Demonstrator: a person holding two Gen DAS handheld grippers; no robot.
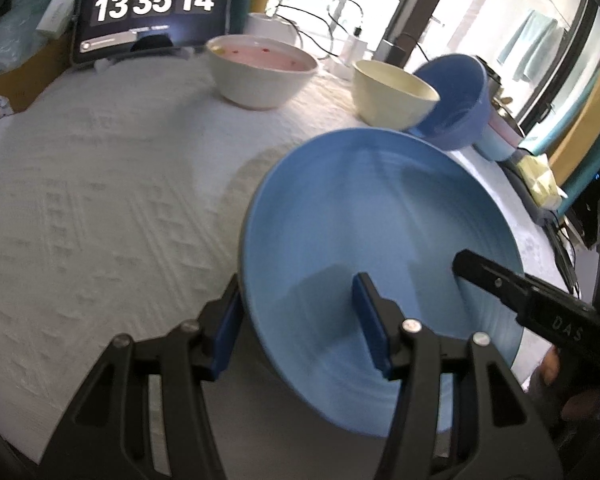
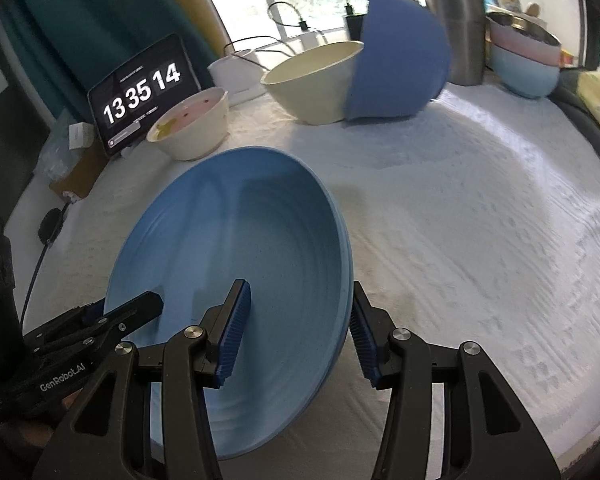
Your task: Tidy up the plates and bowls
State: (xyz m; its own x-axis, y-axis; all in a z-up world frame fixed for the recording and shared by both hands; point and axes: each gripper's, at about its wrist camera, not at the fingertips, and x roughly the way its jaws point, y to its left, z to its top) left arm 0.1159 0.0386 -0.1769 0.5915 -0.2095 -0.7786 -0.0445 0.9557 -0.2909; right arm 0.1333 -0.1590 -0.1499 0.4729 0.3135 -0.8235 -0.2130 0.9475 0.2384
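The large blue bowl [image 1: 372,240] is empty and sits tilted above the white-clothed bench [image 1: 100,200], held at two sides of its rim. Beyond it stands a white bowl [image 1: 262,74] with a pink inside dotted with small marks. To the right of that, behind the blue bowl, a cream bowl [image 1: 392,92] is empty, and a darker blue bowl [image 1: 456,100] leans tipped against it. Further behind these a pink bowl is stacked in a pale blue one [image 2: 526,68], beside a steel tumbler [image 2: 456,24].

The left gripper [image 1: 300,320] angles down, one pad inside the big bowl and one outside, clamped on the near-left rim. The right gripper [image 2: 300,340] angles down likewise, clamped on the opposite rim.
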